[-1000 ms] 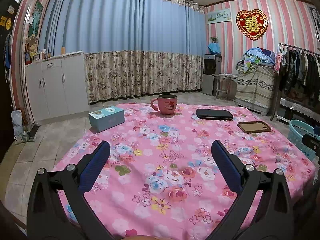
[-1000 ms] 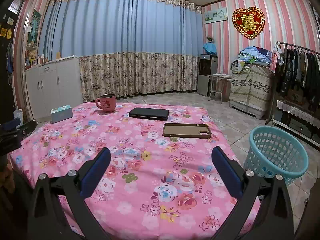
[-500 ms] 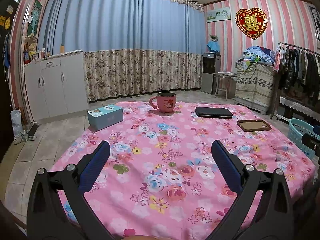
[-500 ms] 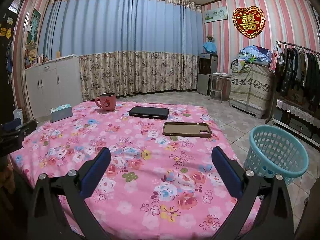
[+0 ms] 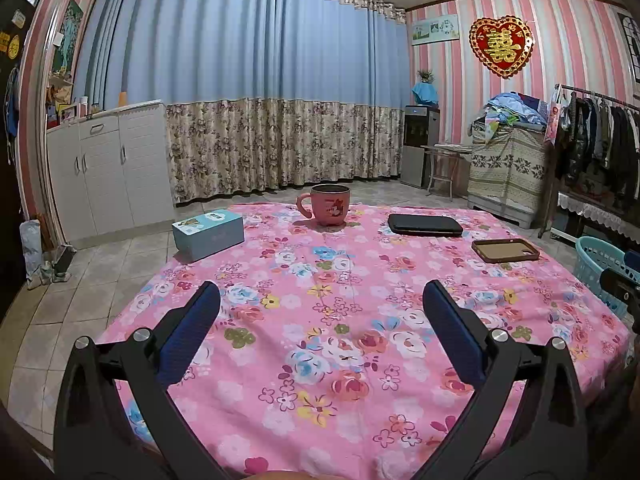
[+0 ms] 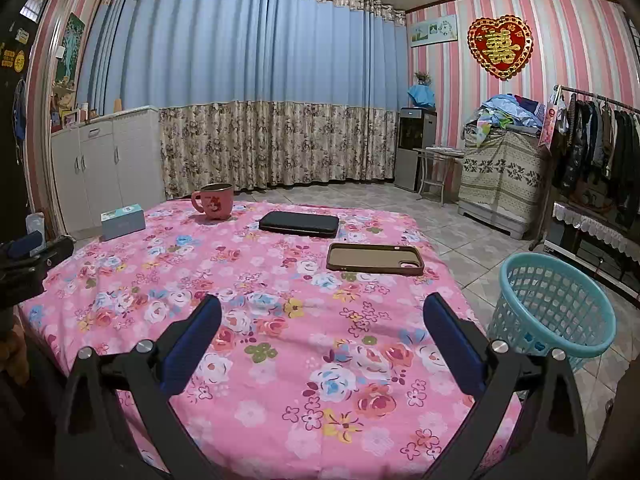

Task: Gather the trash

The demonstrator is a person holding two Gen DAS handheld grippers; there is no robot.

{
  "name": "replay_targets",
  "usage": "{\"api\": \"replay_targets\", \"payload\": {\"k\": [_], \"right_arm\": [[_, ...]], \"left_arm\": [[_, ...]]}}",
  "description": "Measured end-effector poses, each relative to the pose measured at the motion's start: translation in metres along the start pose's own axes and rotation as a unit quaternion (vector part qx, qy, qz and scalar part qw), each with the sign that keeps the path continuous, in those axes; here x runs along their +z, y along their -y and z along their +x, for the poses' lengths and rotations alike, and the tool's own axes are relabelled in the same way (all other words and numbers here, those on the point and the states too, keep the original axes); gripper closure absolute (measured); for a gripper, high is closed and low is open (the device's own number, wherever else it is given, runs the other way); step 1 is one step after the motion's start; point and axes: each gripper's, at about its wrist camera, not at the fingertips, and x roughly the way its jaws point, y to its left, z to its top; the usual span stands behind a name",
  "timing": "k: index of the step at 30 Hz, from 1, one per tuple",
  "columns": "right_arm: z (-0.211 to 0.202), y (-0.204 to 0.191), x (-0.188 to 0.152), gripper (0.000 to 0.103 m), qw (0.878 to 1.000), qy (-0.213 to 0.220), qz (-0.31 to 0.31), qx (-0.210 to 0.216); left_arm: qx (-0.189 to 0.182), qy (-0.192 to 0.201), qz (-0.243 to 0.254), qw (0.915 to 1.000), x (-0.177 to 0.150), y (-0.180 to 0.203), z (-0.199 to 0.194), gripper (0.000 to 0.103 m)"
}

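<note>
The left claw [image 5: 320, 300] hangs above the near edge of the counter [image 5: 340, 320], its two blue-padded fingers [image 5: 192, 332] spread wide with nothing between them but the pink flowered cloth. The right claw [image 6: 322, 302] is likewise wide apart and empty, poised over the same counter's near edge.

Ahead of the left claw and slightly off to its left, a pale blue box [image 5: 208, 233] lies at the counter's left edge. Straight ahead, near the far edge, stands a pink mug [image 5: 326, 205] with its handle turned left. Ahead and to the right lies a flat black case [image 5: 425, 225], and nearer on that side a brown phone case [image 5: 505, 250], open face up. The turquoise basket [image 5: 600, 268] shows only partly at the far right of this view, beyond the counter's edge, with part of the other claw in front of it.

From the right claw, the basket [image 6: 552, 304] stands on the tiled floor just off to its right — beside the counter, apart from it; little can be made out inside. The phone case [image 6: 375, 259] lies ahead of this claw, slightly right; the black case [image 6: 299, 224] is beyond it, and the mug [image 6: 214, 201] and box [image 6: 122, 221] sit farther off to the left. No loose scrap of trash is plain on the cloth.
</note>
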Motion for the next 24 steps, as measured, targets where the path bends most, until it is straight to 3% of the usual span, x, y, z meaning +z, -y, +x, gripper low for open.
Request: {"api": "replay_targets", "payload": {"k": [24], "right_arm": [[0.0034,-0.002,-0.0004,0.004,1.0,-0.002,0.002,-0.002]], "left_arm": [[-0.002,0.001,0.003,1.0,-0.0002,0.0016,-0.0004,0.005]]}}
